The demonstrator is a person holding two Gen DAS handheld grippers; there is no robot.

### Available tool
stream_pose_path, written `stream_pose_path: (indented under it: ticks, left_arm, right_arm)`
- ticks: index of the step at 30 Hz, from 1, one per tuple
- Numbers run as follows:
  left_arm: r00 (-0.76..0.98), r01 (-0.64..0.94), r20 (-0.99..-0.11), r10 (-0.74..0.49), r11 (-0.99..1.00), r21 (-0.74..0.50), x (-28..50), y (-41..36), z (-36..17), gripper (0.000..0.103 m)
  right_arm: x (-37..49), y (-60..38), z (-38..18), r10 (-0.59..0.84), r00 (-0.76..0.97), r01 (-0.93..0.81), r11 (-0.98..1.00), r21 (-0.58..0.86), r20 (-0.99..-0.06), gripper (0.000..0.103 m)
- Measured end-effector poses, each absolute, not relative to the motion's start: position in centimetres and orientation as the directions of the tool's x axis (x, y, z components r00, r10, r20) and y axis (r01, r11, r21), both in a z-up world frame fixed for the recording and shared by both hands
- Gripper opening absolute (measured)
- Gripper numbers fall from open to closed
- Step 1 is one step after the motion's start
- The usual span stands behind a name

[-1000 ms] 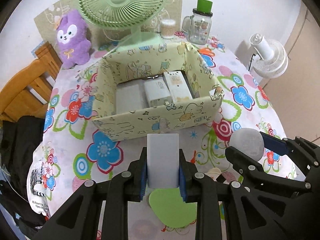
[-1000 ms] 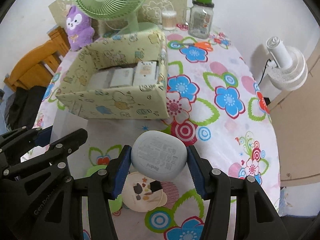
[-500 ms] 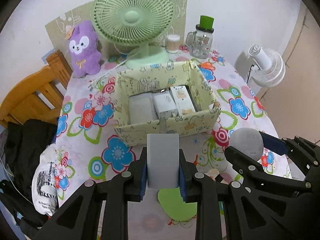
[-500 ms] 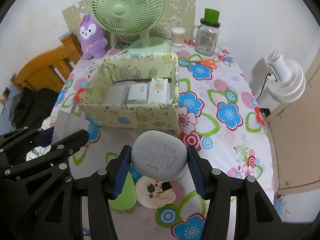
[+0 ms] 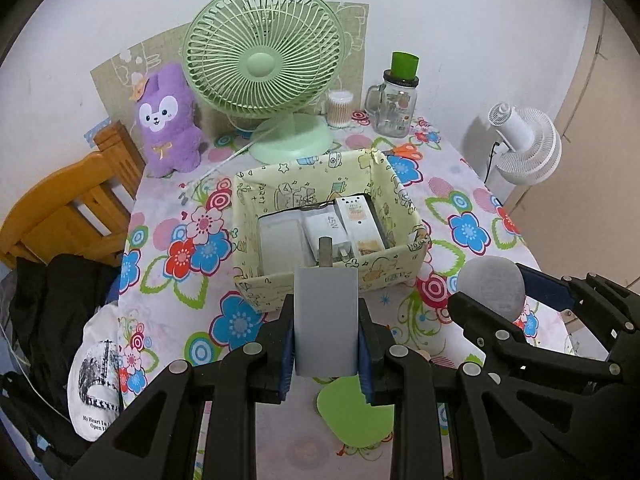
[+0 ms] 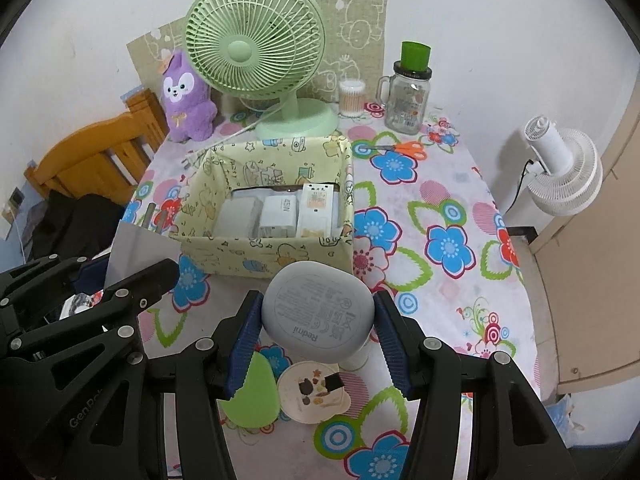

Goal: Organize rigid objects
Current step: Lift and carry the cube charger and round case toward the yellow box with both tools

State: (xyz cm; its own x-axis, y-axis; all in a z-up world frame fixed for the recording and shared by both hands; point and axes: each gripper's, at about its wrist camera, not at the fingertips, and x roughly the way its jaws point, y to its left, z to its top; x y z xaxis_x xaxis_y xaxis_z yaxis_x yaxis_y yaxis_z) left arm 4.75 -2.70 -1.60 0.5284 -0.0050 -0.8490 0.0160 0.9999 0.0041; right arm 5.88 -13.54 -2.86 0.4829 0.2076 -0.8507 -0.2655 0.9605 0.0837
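Note:
My left gripper (image 5: 325, 340) is shut on a grey plug adapter (image 5: 325, 320) with metal prongs pointing up, held above the table in front of the yellow patterned box (image 5: 280, 280). My right gripper (image 6: 318, 334) is shut on a grey rounded Redmi earbud case (image 6: 318, 316), held above the table to the right of the left gripper. The case also shows in the left wrist view (image 5: 491, 288). The box (image 6: 260, 258) holds three white chargers (image 6: 280, 216) side by side.
A green fan (image 5: 262, 64), purple plush toy (image 5: 168, 120), cotton swab jar (image 5: 340, 109) and glass mug (image 5: 394, 108) stand behind the box. Orange scissors (image 6: 404, 147) lie at the back right. A green pad (image 6: 252, 394) and round lid (image 6: 314, 392) lie below the grippers. A wooden chair (image 5: 68, 208) stands left.
Both grippers have risen and pulled back from the box with their objects held. More of the table and the fan is now in view.

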Motion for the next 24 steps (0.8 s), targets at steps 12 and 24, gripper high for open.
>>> stream_pose_path:
  ticks: [12,24]
  left_arm:
    - [0.527,0.057,-0.849,-0.043,0.998,-0.015,6.1,-0.6,-1.9,0.025]
    - [0.506,0.041,-0.86,-0.062,0.998,-0.048,9.1,1.7,-3.6,0.025]
  right_arm:
    - [7.0,-11.6,-2.9,0.183,0.481,-0.243,0.968,0.07,-0.858,0.059]
    - [10.0,-9.7,-3.5,0.2,0.451,-0.253,0.963,0.091,-0.87,0.059]
